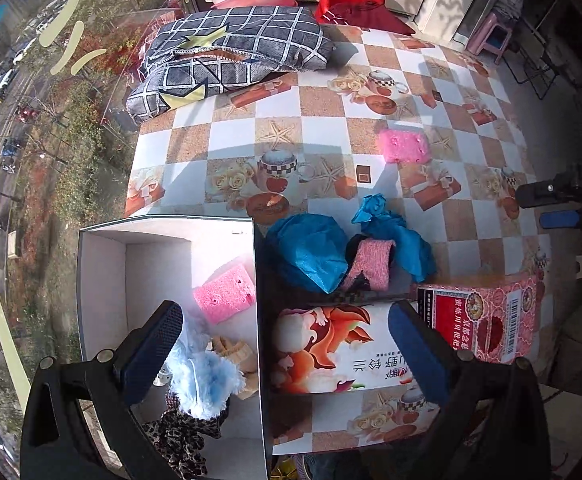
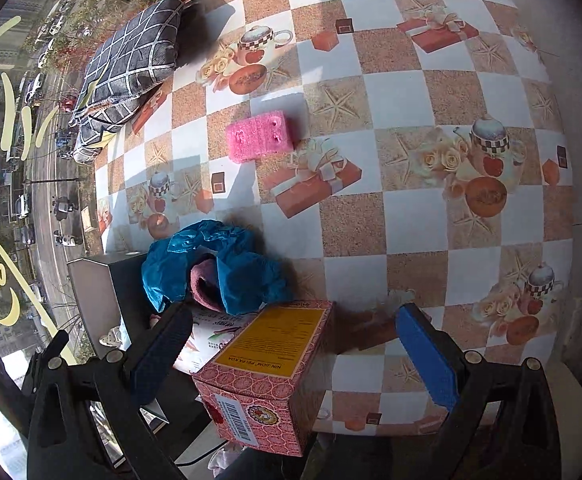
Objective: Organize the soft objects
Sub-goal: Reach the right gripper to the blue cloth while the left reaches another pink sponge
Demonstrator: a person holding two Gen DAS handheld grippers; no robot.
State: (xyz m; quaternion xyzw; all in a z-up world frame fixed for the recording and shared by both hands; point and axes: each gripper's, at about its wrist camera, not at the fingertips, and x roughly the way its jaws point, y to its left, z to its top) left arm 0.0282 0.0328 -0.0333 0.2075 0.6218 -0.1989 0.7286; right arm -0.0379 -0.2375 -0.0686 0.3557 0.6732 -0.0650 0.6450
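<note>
Both the left tongs [image 1: 285,354] and right tongs [image 2: 295,354] stood wide open, gripping nothing. Nearest, a pink sponge [image 1: 225,293] lay inside the white box [image 1: 103,280]. Beyond, blue cloths [image 2: 215,266] sat on the table [image 2: 411,220]; farther off lay another pink sponge [image 2: 259,140].

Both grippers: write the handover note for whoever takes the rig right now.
Left gripper: open, empty, over the white box.
Right gripper: open, empty, above the pink medicine carton.
Done: one pink sponge, a blue fluffy toy and a leopard-print cloth lie in the box.
Left: second pink sponge, blue plastic bags wrapping a pink cloth, checked pillows.
</note>
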